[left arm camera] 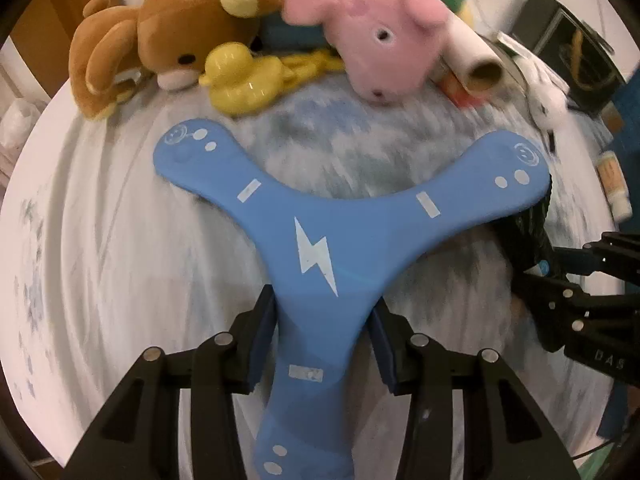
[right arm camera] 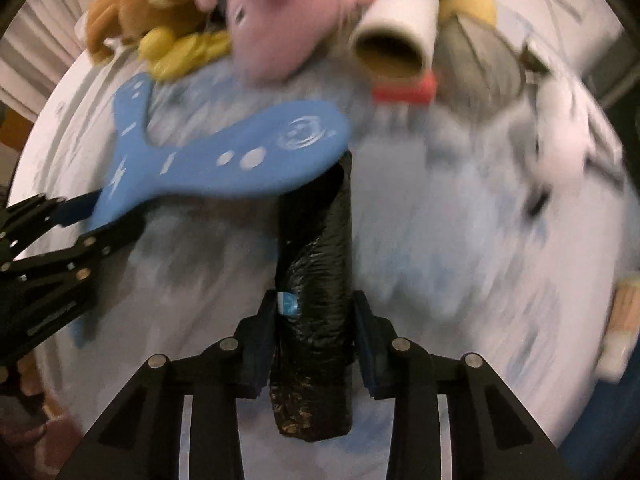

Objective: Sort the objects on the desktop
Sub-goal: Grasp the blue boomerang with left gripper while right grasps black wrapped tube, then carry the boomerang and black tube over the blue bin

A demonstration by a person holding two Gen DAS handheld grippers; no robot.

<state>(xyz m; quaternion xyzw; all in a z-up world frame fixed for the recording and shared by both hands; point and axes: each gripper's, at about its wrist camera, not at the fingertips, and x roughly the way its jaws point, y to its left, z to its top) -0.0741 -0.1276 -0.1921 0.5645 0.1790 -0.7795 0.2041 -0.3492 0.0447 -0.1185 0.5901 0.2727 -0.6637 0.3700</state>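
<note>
**Two grippers each hold an object above a round counter**

The left gripper (left arm camera: 322, 336) reaches forward, level, its dark blue pads clamped on one arm of a flat, smooth blue three-armed boomerang (left arm camera: 316, 236) printed with a white lightning bolt and dots. The right gripper (right arm camera: 314, 338) points forward beside it, clenched around a roll of black plastic bags (right arm camera: 316, 280), crinkled and glossy, standing on end between the pads; the roll's top passes under one boomerang arm. Below lies the counter (left arm camera: 100, 220), covered in pale cloth with blurred blue patches. Along its far edge sit a brown plush bear (left arm camera: 168, 36), a shiny yellow rubber duck (left arm camera: 240, 80), a fuzzy pink plush pig (left arm camera: 380, 36) and a white paper roll (left arm camera: 476, 56) with a cardboard core.
</note>
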